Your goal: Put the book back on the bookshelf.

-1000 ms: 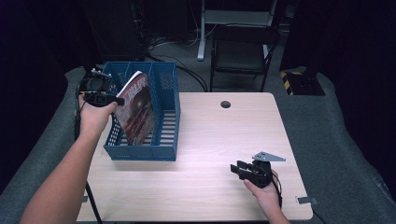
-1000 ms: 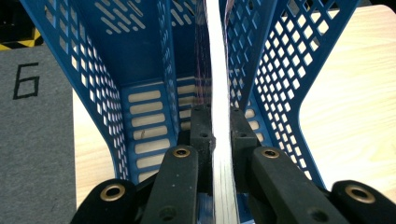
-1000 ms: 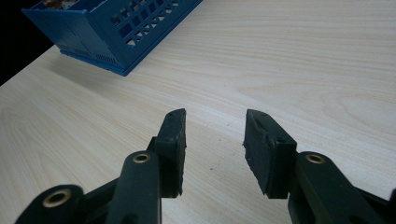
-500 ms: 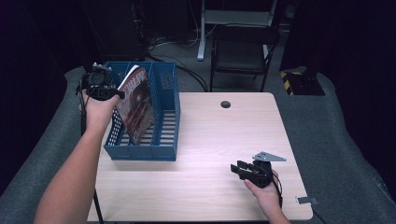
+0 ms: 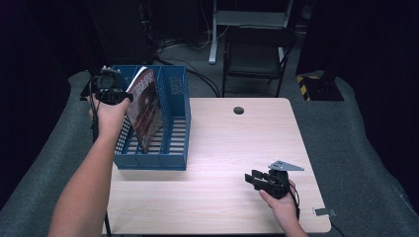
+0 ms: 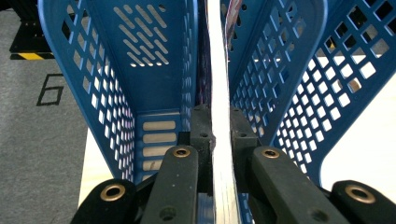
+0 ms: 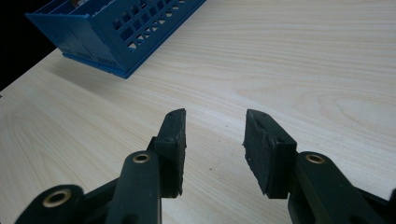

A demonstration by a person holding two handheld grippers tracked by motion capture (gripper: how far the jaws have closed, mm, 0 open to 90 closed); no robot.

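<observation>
A blue slotted file rack stands on the left part of the table. A magazine with a dark red cover leans in its left compartment, tilted, its top sticking out above the rim. My left gripper is at the rack's far left corner, shut on the magazine's edge. In the left gripper view the white page edges run up between the two black jaws, with blue rack walls on both sides. My right gripper rests low over the table's front right, open, nothing between its fingers.
The light wood table has a round cable hole near its far edge. A dark chair and cables stand behind the table. The rack's corner lies beyond the right gripper, at the upper left of its view.
The left hand has drifted slightly toward the rack's far end, and the magazine held in it has moved with it. The right gripper has stayed where it was.
</observation>
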